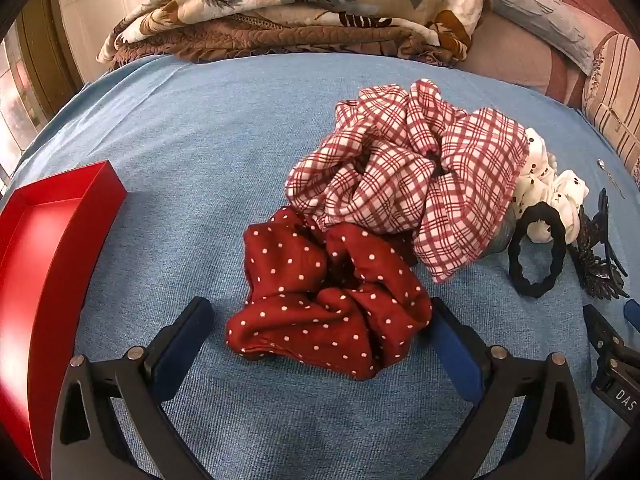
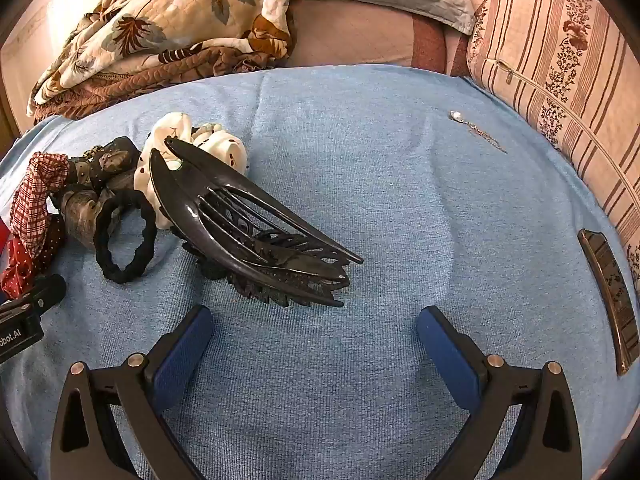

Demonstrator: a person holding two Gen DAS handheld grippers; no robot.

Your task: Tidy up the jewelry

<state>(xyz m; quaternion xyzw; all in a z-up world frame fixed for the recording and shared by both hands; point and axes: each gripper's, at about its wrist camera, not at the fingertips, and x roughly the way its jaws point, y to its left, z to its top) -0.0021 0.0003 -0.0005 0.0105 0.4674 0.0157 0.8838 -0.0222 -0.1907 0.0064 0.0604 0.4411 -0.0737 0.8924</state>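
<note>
1. A blue cloth covers a bed, with a folded floral quilt and striped cushion behind.
2. The left gripper hangs with jaws spread wide – the red polka-dot scrunchie lies between them, its edge by the right pad; contact is unclear.
3. A red-checked scrunchie, white scrunchie and black hair tie are piled just beyond.
4. A red tray sits at far left.
5. The right gripper is spread too, holding nothing – a black claw clip lies just ahead, a silver chain pendant and dark barrette well apart.
</note>
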